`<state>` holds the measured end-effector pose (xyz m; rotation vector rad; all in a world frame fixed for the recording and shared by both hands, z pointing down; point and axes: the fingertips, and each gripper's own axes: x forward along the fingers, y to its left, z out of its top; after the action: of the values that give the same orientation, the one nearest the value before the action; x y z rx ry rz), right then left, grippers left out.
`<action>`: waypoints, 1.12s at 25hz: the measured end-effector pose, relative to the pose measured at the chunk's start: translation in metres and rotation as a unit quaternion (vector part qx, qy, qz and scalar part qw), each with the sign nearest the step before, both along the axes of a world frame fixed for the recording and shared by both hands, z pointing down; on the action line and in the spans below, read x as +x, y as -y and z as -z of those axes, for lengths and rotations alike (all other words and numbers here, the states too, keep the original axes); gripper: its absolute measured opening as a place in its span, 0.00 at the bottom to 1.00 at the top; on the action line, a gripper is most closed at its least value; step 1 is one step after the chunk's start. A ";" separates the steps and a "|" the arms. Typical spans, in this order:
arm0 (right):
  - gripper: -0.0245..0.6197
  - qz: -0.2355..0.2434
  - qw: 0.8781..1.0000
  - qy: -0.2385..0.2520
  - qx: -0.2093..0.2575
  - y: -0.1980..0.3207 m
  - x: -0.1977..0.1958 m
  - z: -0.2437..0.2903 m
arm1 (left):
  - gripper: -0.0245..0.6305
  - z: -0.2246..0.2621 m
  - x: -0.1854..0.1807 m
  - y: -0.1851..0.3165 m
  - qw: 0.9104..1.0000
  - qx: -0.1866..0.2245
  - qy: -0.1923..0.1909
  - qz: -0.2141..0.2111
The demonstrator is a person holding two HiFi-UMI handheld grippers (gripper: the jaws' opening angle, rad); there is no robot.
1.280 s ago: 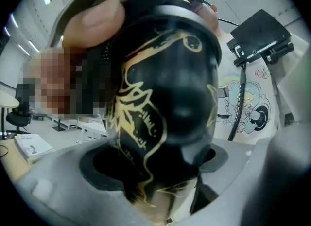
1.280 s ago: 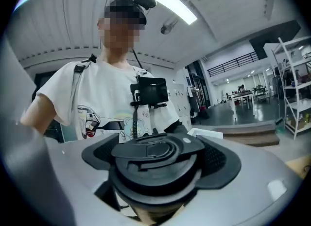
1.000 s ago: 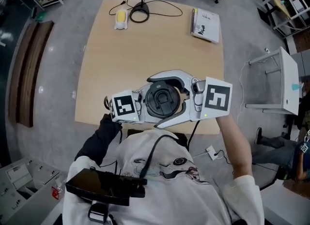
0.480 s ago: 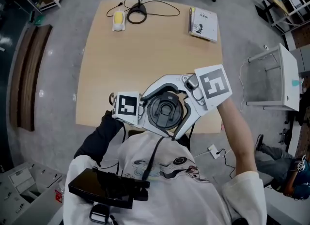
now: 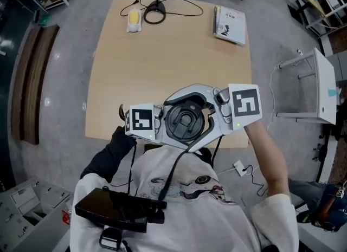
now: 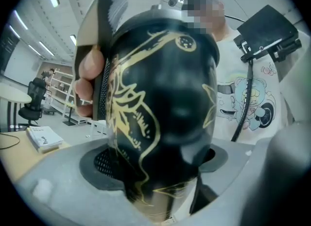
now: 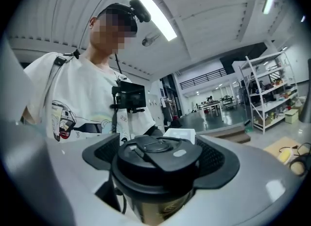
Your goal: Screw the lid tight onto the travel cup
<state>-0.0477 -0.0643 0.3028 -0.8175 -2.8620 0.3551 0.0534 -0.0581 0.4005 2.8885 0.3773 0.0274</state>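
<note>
The travel cup (image 6: 165, 108) is held in the air over the near edge of the surface (image 5: 162, 56), close in front of the person's chest. The jaws of the left gripper (image 6: 160, 186) pinch its black body, which has gold drawing, from both sides. The lid (image 7: 155, 154) sits on top of the cup, between the jaws of the right gripper (image 7: 158, 174). These jaws are closing, and their dark pads touch the lid on both sides.

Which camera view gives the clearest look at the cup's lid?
The right gripper view: the lid sits close and side-on, its flip cap and rim plain. The head view shows its top from above, small. The left gripper view shows mainly the travel cup body.
</note>
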 end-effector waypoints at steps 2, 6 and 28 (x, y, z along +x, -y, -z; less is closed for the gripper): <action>0.79 -0.027 1.000 -0.009 -0.004 0.009 0.000 -0.006 | 0.66 -0.003 -0.001 0.007 1.000 -0.007 0.005 0.017; 0.78 -0.030 0.999 -0.024 0.013 0.011 0.006 -0.021 | 0.66 -0.020 0.000 0.011 0.999 -0.009 0.034 0.031; 0.62 -0.477 0.849 -0.050 -0.222 0.112 0.151 -0.195 | 0.65 -0.234 -0.130 0.188 0.833 -0.073 0.126 0.533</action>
<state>0.1033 -0.1762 0.4980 0.6721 -2.8684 1.1359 -0.0771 -0.2466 0.6348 2.4755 -1.2140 0.1729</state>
